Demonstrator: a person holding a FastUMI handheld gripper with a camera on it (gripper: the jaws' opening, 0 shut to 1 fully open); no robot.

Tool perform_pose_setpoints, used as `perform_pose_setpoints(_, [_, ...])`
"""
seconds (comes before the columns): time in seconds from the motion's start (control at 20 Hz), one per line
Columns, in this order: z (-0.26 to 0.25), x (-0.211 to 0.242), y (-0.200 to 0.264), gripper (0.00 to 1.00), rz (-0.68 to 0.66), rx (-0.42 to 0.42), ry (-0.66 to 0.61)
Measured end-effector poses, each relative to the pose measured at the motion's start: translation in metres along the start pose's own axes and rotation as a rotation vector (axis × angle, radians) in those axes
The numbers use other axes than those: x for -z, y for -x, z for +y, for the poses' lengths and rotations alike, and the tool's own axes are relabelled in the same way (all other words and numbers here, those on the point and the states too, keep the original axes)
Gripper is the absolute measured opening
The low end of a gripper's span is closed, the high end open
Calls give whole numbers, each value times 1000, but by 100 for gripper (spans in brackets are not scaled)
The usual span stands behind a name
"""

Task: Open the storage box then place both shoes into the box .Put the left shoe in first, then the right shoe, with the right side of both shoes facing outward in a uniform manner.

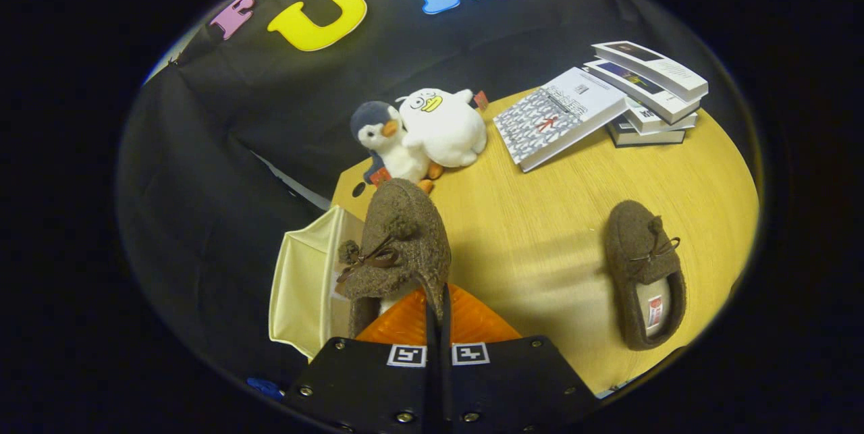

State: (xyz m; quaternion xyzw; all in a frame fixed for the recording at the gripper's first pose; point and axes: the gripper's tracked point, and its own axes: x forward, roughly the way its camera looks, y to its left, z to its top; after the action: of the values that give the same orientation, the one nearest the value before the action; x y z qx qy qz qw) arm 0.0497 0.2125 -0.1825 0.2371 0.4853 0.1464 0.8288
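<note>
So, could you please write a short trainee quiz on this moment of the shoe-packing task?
1. True or false: the gripper is shut on a brown slipper.
2. Where does the other brown slipper lie? A) in the cream storage box B) on the wooden table C) on the stack of books
3. How many plush toys stand beyond the held slipper?

Key: 1 true; 2 B; 3 two, a penguin and a white duck.

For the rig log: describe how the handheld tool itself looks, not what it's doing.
The tool has a black body of two flat plates fastened with small screws. Each plate carries a square black-and-white marker beside the centre seam. Its two ribbed, wedge-shaped fingers pinch the rim of a brown slipper.
</note>
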Motion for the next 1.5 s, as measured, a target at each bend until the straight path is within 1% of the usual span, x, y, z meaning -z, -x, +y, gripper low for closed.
perform_pose_setpoints(0.15, [39, -6, -1, 0, -5, -46, 10])
perform_pose_setpoints(0.35, [88, -2, -14, 0, 3, -102, 27])
perform_pose_setpoints(0.55, [129, 10, -35, 0, 21, -138, 45])
perform_pose_setpoints(0.7, [150, 23, -52, 0, 36, -149, 47])
perform_pose_setpoints(1.1, [181, 58, -99, 0, 76, -137, 44])
perform_pose_setpoints(1.35, [182, 74, -121, 0, 77, -94, 21])
perform_pose_setpoints(1.5, [179, 91, -137, 0, 114, -72, 13])
